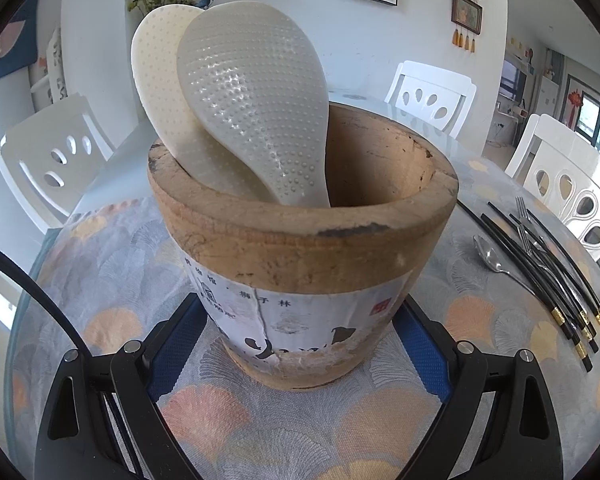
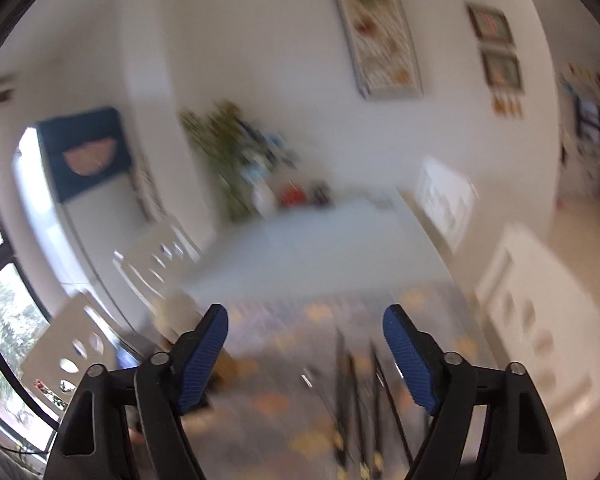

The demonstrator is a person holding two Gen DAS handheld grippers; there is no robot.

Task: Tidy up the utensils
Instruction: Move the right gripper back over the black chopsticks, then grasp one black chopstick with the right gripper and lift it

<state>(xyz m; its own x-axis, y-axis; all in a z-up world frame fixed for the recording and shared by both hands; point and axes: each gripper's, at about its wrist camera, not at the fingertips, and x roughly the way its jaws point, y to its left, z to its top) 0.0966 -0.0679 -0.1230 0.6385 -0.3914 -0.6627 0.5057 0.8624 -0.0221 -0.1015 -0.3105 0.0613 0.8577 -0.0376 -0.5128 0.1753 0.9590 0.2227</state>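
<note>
- My left gripper (image 1: 300,344) is clamped on the lower part of the wooden pot (image 1: 300,240), one blue finger (image 1: 180,344) pressed to each side. I judge that its job now is simply to steady the pot.
- The pot fills the middle of the left view. Two rice paddles (image 1: 236,104) stand in it, heads up, leaning toward the upper left of the frame. The right half of the mouth is free.
- The loose utensils lie at the right edge of the left view: black chopsticks (image 1: 548,272), a fork (image 1: 526,220) across them and a metal spoon (image 1: 490,254) just beside them, all flat on the patterned counter (image 1: 112,280).
- My right gripper (image 2: 306,360) has its fingers apart with nothing between them. That view is badly blurred, so I cannot read details.
- In the blurred view I make out only dark thin lines at lower centre, most likely the chopsticks.
- The step in hand looks like fetching the next utensil. I would let the picture settle before coming down, then line the fingers across the handle, not along it.
- The pieces overlap, so I would take the top one first, probably the fork, gripping at mid-handle where it clears the others.
- The flat metal may slip; I would close firmly and lift straight up.
- I would drop it into the free right side, away from the paddles.
</note>
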